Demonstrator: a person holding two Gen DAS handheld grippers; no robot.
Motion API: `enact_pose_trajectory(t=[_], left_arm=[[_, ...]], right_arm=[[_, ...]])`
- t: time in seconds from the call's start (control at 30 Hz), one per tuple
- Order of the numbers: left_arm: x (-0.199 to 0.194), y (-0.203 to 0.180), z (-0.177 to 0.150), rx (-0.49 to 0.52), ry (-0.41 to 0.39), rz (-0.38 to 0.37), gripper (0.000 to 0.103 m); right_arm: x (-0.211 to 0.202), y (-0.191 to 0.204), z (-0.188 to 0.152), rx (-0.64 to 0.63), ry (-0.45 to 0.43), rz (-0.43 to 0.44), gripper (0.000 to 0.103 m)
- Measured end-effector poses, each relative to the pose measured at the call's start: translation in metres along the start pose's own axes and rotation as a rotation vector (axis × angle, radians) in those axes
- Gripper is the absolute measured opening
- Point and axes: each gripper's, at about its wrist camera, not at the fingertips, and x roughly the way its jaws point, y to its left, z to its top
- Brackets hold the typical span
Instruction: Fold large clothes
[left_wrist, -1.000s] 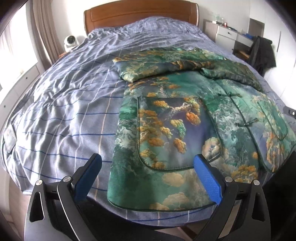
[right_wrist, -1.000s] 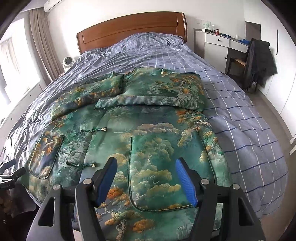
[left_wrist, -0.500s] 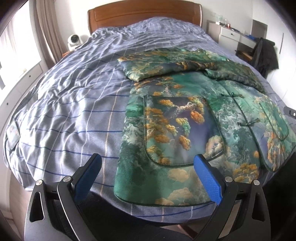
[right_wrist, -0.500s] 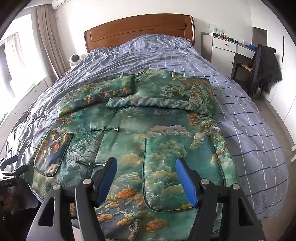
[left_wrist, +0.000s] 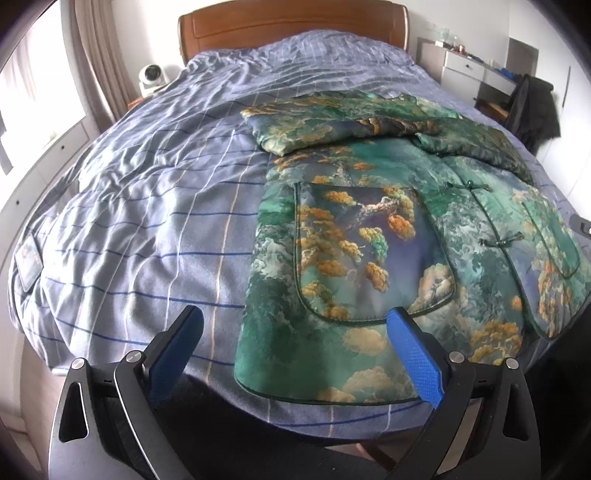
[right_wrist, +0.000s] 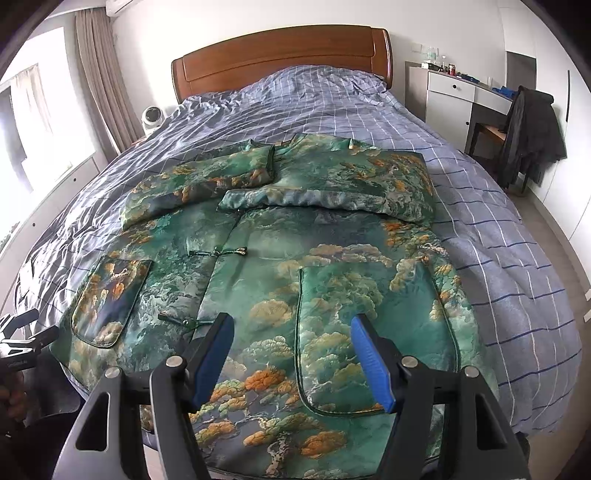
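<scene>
A green padded jacket (left_wrist: 388, 236) (right_wrist: 295, 266) with gold cloud and pine print lies flat on the bed, front up, knot buttons done. Both sleeves are folded across its chest, near the collar. Two patch pockets (right_wrist: 373, 332) (right_wrist: 107, 302) sit on its lower half. My left gripper (left_wrist: 295, 332) hovers open above the hem corner at the foot of the bed, nothing between its blue pads. Over the other pocket near the hem, my right gripper (right_wrist: 291, 339) is open too and holds nothing. The left gripper's tip (right_wrist: 18, 332) shows at the right wrist view's left edge.
The bed has a blue-grey checked duvet (left_wrist: 147, 221) (right_wrist: 498, 258) and a wooden headboard (right_wrist: 280, 55). A white fan (right_wrist: 152, 116) stands at the bed's far left. A white desk (right_wrist: 461, 96) and a chair with a dark coat (right_wrist: 532, 129) stand at the right.
Both views have drawn back a little from the jacket, so more of the bed and hem shows. Both grippers stay open; the jacket has not moved.
</scene>
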Motion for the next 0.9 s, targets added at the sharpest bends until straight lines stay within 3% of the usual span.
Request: enact_pose_trajectory(t=[0.2,0.33,0.47,0.57,0.67,0.77,0.9], left_arm=[[-0.001,0.003,0.001,-0.002,-0.003,-0.009,0.100],[0.002,0.032,0.005,-0.095,0.010,-0.058,0.100],[0.021,0.068,0.007,-0.233,0.082,-0.186,0.100],[0.042,0.076,0.003,-0.301,0.159,-0.300,0.100],[0.065,0.064,-0.002,-0.293,0.213,-0.367,0.100],[0.080,0.047,-0.003,-0.255,0.265,-0.392,0.100],[0.084,0.021,-0.004,-0.154,0.272,-0.424,0.100]], right_arm=[[0.002,0.001,-0.001,0.005,0.009,0.005,0.067],[-0.008,-0.012,0.005,0.013,-0.010,-0.002,0.067],[-0.019,-0.056,0.008,0.022,-0.003,-0.066,0.067],[-0.015,-0.100,0.001,0.042,0.072,-0.108,0.068],[-0.005,-0.136,-0.012,0.075,0.175,-0.108,0.069],[0.007,-0.163,-0.031,0.122,0.276,-0.040,0.069],[0.018,-0.169,-0.047,0.100,0.324,-0.026,0.069]])
